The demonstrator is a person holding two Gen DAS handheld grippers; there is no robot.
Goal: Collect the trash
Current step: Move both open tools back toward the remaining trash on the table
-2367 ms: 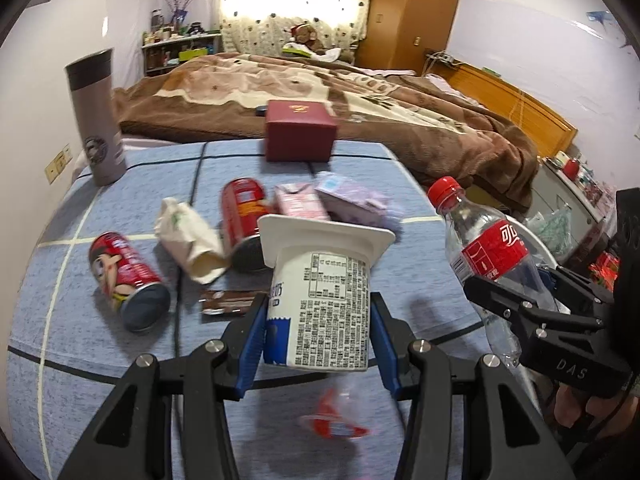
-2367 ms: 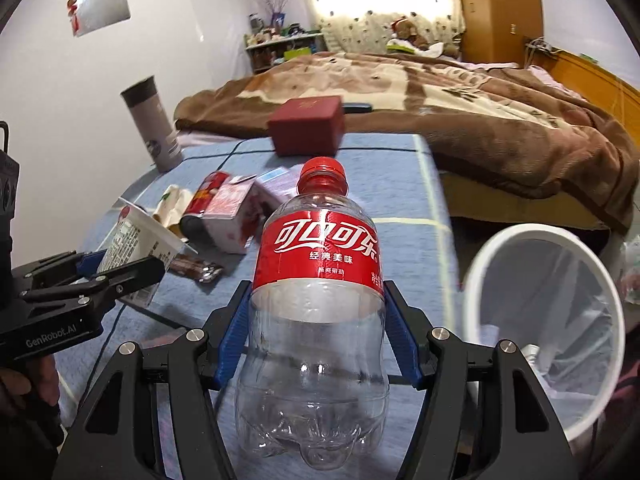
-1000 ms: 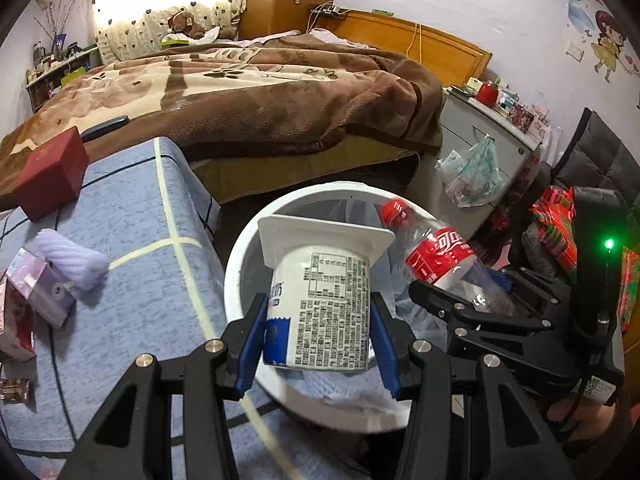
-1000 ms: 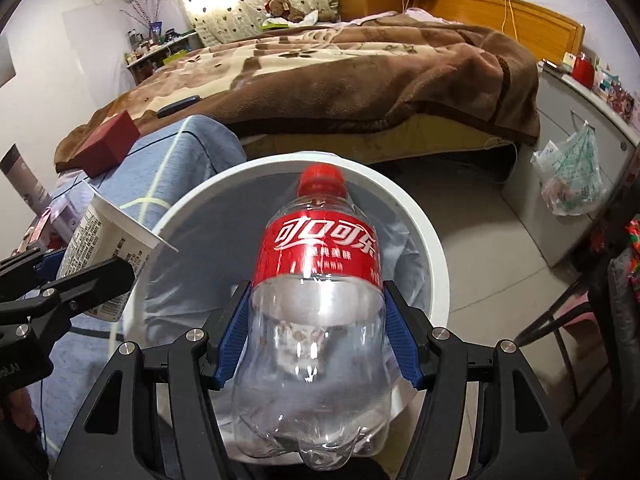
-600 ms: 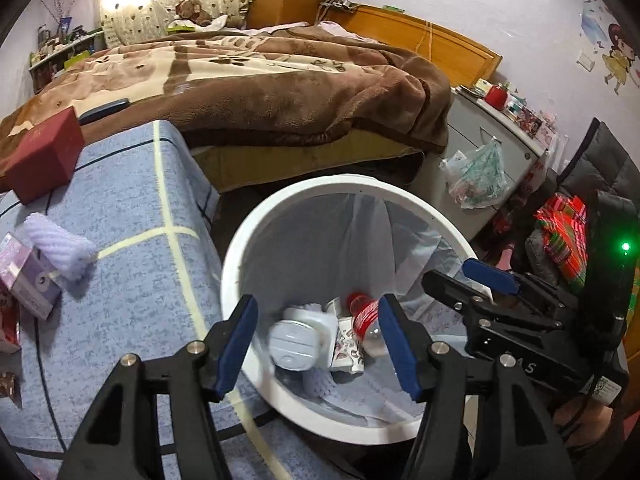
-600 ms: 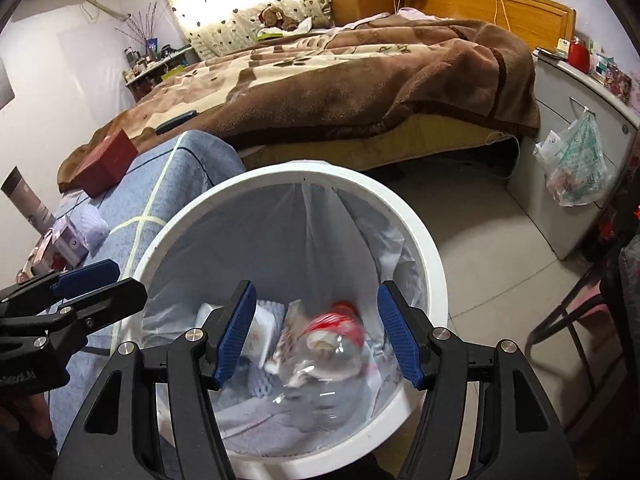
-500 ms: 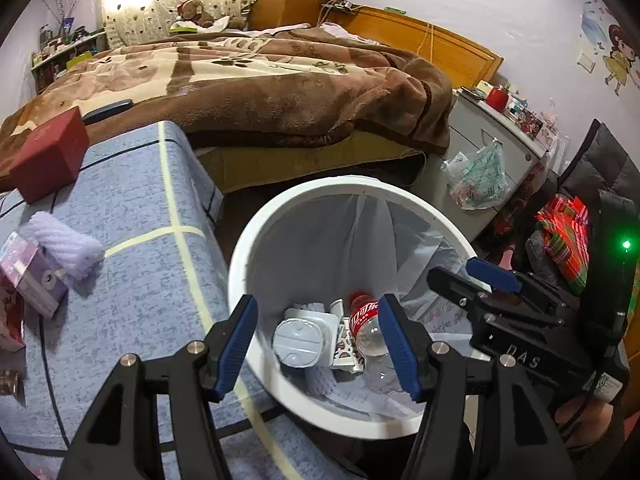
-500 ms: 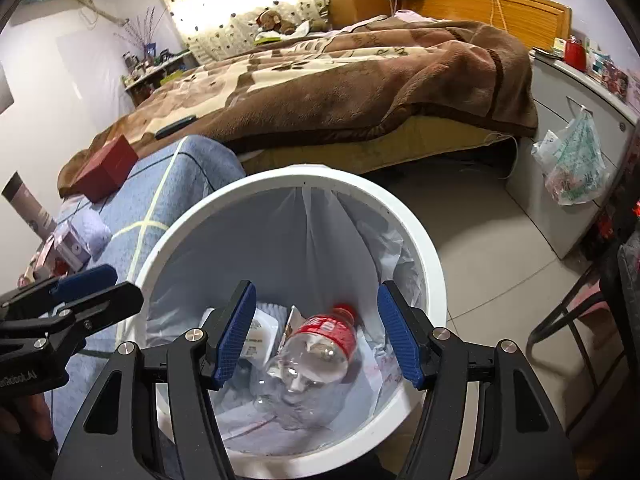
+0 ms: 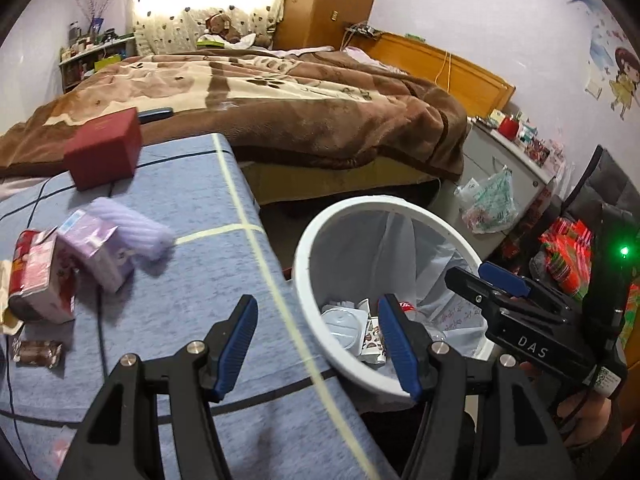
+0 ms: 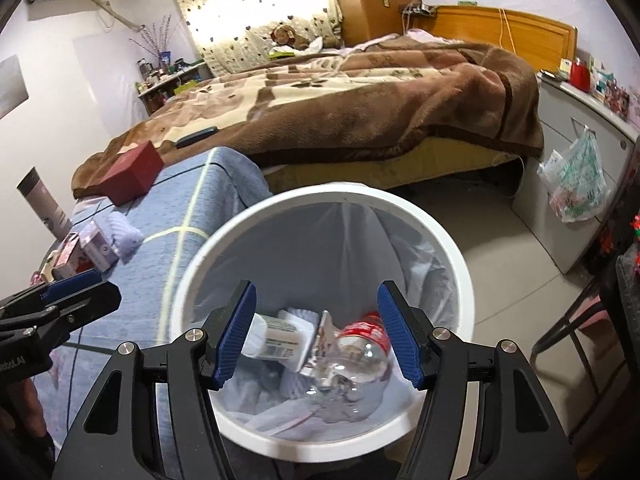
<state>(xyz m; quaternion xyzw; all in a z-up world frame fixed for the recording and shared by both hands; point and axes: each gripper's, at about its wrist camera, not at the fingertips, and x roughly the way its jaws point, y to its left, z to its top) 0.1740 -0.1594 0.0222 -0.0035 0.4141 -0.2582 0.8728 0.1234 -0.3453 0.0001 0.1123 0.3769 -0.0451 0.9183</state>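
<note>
The white trash bin (image 10: 448, 248) with a liner stands beside the blue table (image 9: 192, 208); it also shows in the left wrist view (image 9: 316, 224). Inside lie the clear cola bottle (image 10: 360, 344) and the white yogurt cup (image 10: 276, 338). My right gripper (image 10: 318, 332) is open and empty above the bin. My left gripper (image 9: 318, 344) is open and empty over the table's edge, next to the bin. On the table lie a purple carton (image 9: 98, 252), a pink carton (image 9: 36, 276), a lilac roll (image 9: 136, 224) and a brown wrapper (image 9: 36, 352).
A red box (image 9: 104, 154) sits at the table's far end. A grey tumbler (image 10: 44, 204) stands at the far left. A bed with a brown blanket (image 9: 280, 112) lies behind. A cabinet with a hanging plastic bag (image 10: 576, 184) is at the right.
Both grippers opened over the bin and dropped the yogurt cup and the cola bottle into it. Since then the left gripper has swung back left towards the table.
</note>
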